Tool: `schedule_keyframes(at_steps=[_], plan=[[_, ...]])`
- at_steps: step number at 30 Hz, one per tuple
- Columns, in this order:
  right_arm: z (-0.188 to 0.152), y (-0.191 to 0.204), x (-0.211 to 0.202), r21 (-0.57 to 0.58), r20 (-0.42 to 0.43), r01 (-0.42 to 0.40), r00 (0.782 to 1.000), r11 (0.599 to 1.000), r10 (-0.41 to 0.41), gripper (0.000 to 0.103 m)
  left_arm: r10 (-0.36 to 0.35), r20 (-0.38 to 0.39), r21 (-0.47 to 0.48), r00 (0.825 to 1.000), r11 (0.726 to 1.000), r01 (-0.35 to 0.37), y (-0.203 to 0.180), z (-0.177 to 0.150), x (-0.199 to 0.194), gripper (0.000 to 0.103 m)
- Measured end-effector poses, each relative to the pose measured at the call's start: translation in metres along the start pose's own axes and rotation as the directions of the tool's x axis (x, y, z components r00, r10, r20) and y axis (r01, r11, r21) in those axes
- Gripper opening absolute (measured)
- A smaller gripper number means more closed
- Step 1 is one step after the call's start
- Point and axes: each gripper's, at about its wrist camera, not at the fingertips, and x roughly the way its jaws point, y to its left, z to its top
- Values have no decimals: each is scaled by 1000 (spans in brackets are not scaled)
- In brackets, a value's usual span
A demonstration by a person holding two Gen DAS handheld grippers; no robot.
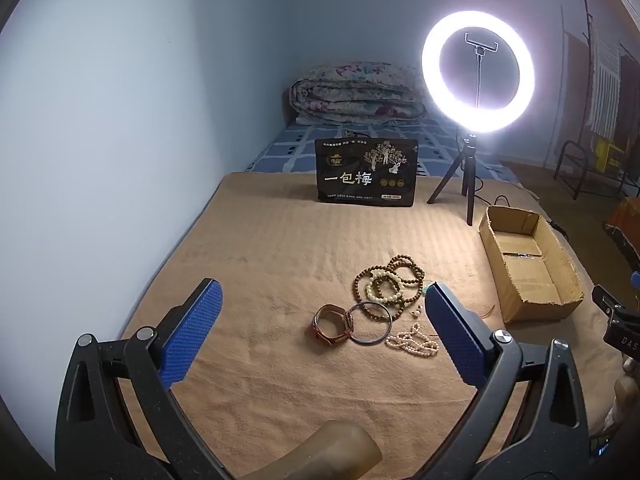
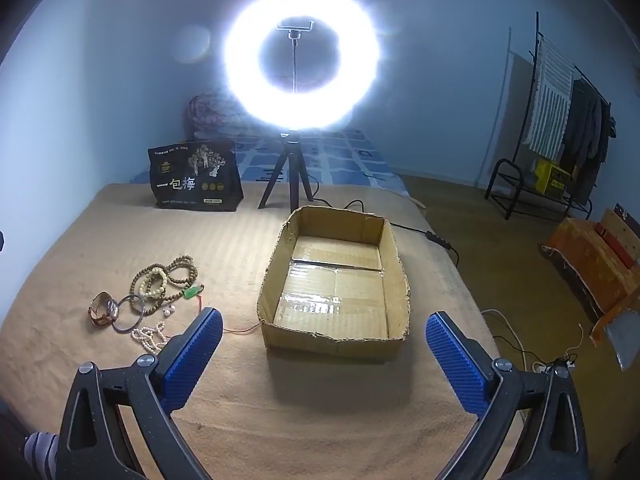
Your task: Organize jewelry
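Two grippers, left gripper (image 1: pixel 322 320) and right gripper (image 2: pixel 324 332), both spread wide and holding nothing. Jewelry heaped on the tan blanket (image 1: pixel 260 240): watch (image 1: pixel 332 324), metal bangle (image 1: pixel 370 322), bead bracelets (image 1: pixel 390 284), pearl strand (image 1: pixel 414 340), all beside the empty cardboard box (image 2: pixel 400 276). Likely trouble: overlapping strands snagging and dragging neighbours when one is lifted. Green pendant (image 2: pixel 193 292) with red cord plain only from the right; folded quilt (image 1: pixel 356 96) clear only from the left.
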Motion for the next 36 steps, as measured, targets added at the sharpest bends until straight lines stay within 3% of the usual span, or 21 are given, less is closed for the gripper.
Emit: schedule_keyframes(at_steps=[36], plan=[[-1,-3,2,2,-5,7,1000,1000,-7,103,-4,3,9,1000,1000,4,-9,5,-7,103]])
